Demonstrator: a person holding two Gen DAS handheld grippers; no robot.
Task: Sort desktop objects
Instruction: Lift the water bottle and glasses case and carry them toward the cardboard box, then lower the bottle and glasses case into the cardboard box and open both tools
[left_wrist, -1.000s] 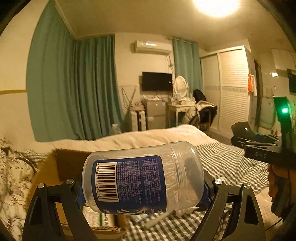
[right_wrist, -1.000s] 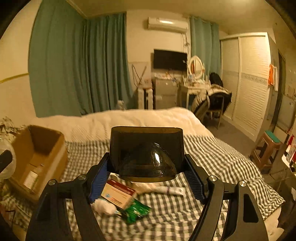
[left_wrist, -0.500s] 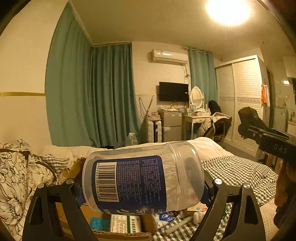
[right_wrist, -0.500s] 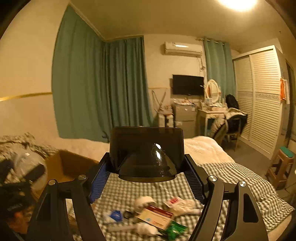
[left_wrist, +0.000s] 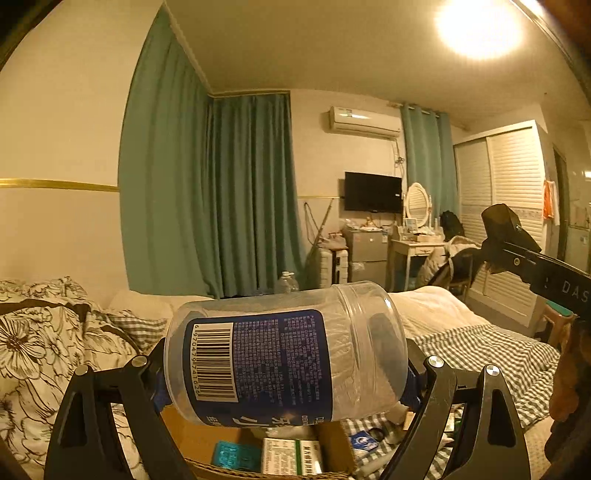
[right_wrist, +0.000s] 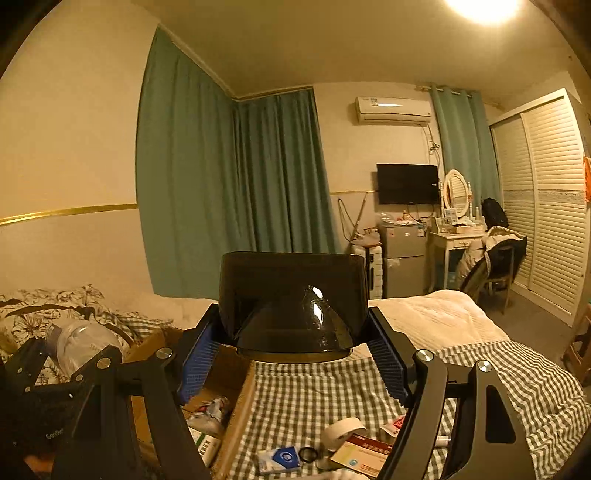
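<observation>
— Above the cardboard box (left_wrist: 207, 443), what is the left gripper (left_wrist: 284, 369) doing?

— It is clamped on a clear plastic jar (left_wrist: 284, 354) lying sideways between its jaws, the blue label and barcode facing the camera. The jar is held in the air over the box, which sits on the checked bedspread (left_wrist: 487, 354) beside a flowered pillow (left_wrist: 44, 343).

— Anything in the box?

— A teal packet (left_wrist: 231, 452) and a white-and-green carton (left_wrist: 291, 458) lie on its floor, seen below the jar.

— And the right gripper (right_wrist: 291, 354)?

— Its blue-padded jaws are closed on a dark, glossy container (right_wrist: 291, 299) with a squared body, also lifted clear of the bed. From the left camera the same container shows at the right edge, high up.

— What is left on the bedspread?

— Through the right camera, a small heap in front of the box: a roll of white tape (right_wrist: 343, 430), a red-and-white carton (right_wrist: 364, 452), a blue-and-white packet (right_wrist: 279, 458) and a small dark ring (right_wrist: 306, 453). They lie close together, some touching. Just right of the box, too.
</observation>
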